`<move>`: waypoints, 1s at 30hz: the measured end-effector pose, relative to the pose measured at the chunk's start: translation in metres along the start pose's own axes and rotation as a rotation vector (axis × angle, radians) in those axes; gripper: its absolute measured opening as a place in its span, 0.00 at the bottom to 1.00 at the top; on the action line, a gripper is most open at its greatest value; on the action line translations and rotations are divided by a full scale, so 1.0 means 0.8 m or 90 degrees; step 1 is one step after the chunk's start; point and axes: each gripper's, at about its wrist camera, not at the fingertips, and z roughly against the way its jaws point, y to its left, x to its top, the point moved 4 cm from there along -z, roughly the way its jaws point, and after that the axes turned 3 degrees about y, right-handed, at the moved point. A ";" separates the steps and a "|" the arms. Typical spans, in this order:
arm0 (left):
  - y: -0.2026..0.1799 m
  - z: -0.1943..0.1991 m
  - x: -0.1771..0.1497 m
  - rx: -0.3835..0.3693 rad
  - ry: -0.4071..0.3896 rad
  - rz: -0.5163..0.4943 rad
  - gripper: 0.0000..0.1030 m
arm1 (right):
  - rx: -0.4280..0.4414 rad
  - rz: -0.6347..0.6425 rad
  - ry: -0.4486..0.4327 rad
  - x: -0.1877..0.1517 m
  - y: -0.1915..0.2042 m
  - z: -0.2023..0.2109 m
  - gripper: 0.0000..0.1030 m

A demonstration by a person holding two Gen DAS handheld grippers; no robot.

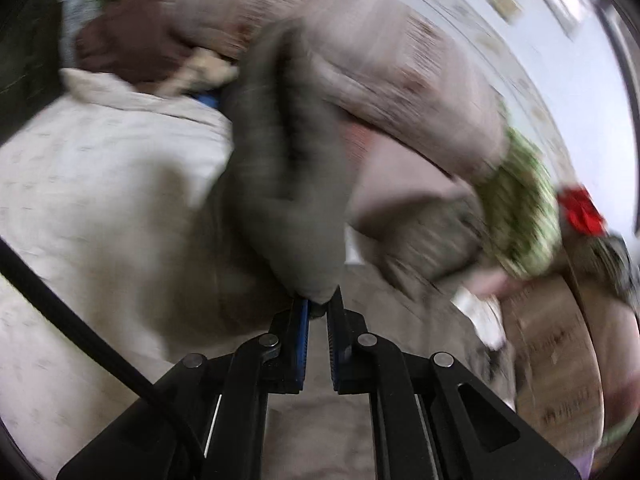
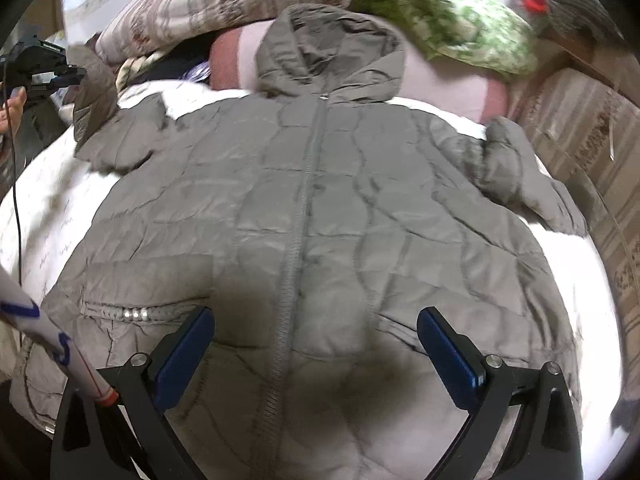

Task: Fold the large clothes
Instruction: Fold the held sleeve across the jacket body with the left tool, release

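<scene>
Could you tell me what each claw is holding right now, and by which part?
The left claw pinches the grey jacket by the end of one sleeve. The right claw is open, holding nothing.

Black claw [image 2: 316, 354], blue pads [image 2: 184, 354]

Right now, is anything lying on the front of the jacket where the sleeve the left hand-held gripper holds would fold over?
Nothing visible lies there. The left hand-held gripper is shut on the sleeve. The jacket front is bare, with only the open right hand-held gripper above its hem.
</scene>
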 end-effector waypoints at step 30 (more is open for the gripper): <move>-0.100 0.102 -0.295 0.103 -0.001 -0.146 0.58 | 0.205 -0.208 0.054 0.137 -0.064 -0.136 1.00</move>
